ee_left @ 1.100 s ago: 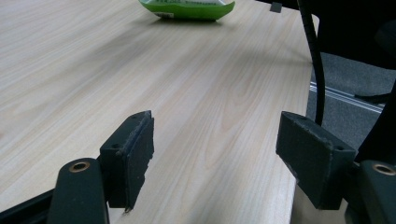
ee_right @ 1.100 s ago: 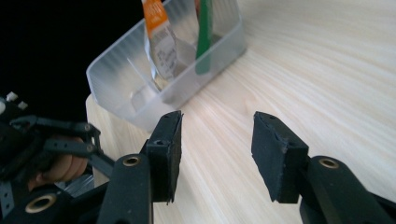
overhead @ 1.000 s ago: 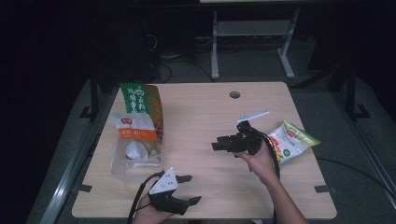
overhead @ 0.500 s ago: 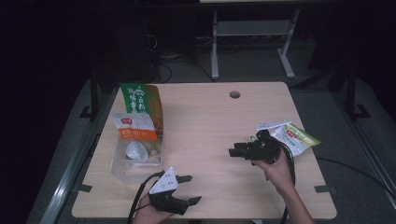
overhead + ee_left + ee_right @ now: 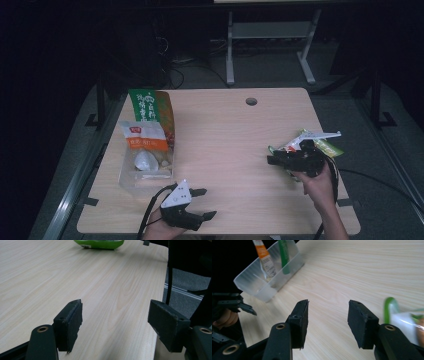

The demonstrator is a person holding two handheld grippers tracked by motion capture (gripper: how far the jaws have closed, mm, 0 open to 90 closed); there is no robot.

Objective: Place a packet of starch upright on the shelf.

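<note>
A: Which packet is it?
B: The green snack packet (image 5: pixel 325 145), white and orange on its face, lying flat at the table's right edge.
A: Touched?
B: Partly hidden; can't tell.

The middle of the worktop (image 5: pixel 225 145) lies bare from the far edge to the near edge, a wide lane for a hand. Along the left edge a clear plastic tub (image 5: pixel 131 176) with upright packets (image 5: pixel 150 117) blocks the way. At the right edge a green snack bag (image 5: pixel 327 147) lies flat, just beside the right tool (image 5: pixel 272 161), whose jaws stand apart with nothing between them. The left tool (image 5: pixel 202 202) sits at the near edge, jaws parted over bare wood. A small round hole (image 5: pixel 251 101) marks the far edge.
</note>
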